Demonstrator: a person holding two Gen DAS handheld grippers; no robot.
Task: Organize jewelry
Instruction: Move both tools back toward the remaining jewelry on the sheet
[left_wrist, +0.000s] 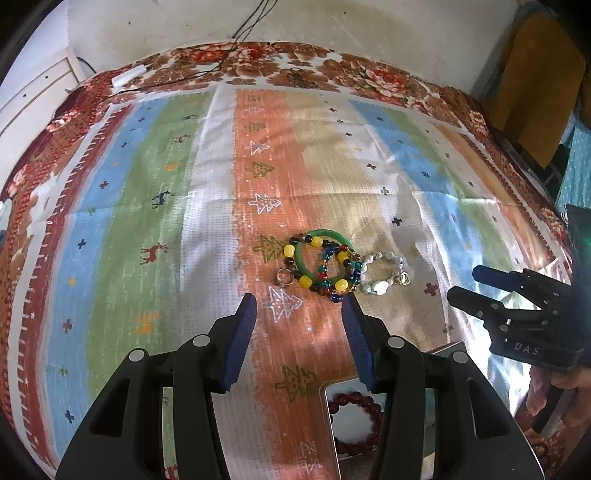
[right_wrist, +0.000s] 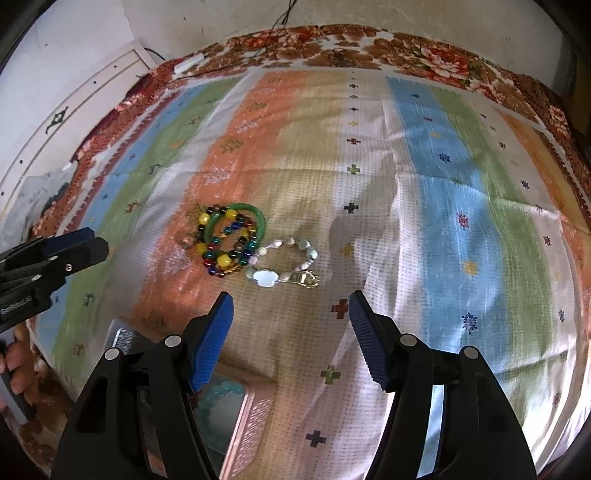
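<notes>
a striped cloth with small trees, deer and crosses (left_wrist: 207, 206) lies over a brown floral bedspread (left_wrist: 369, 79), and the jewelry sits in a tight cluster near its middle. a smooth green bangle (left_wrist: 300, 258) lies flat with a bracelet of yellow, blue, red and dark glass beads (left_wrist: 325, 282) draped across it; a small clear ring (left_wrist: 284, 277) rests just beside them on the orange stripe. touching the bead bracelet on its other side is a pale pearl-and-shell bracelet with a gold clasp (right_wrist: 284, 264).

at the near edge of the cloth stands a shiny metal tray with a patterned rim (right_wrist: 255, 424). in the left wrist view it holds a dark red wooden bead bracelet (left_wrist: 356, 424); in the right wrist view a pale turquoise bead bracelet (right_wrist: 223, 400) shows in it, partly hidden behind a finger.

the left gripper (left_wrist: 300, 339) hangs above the cloth just short of the cluster, jaws apart and gripping nothing. the right gripper (right_wrist: 291, 334) hangs near the pearl bracelet, jaws wider apart, also empty.
</notes>
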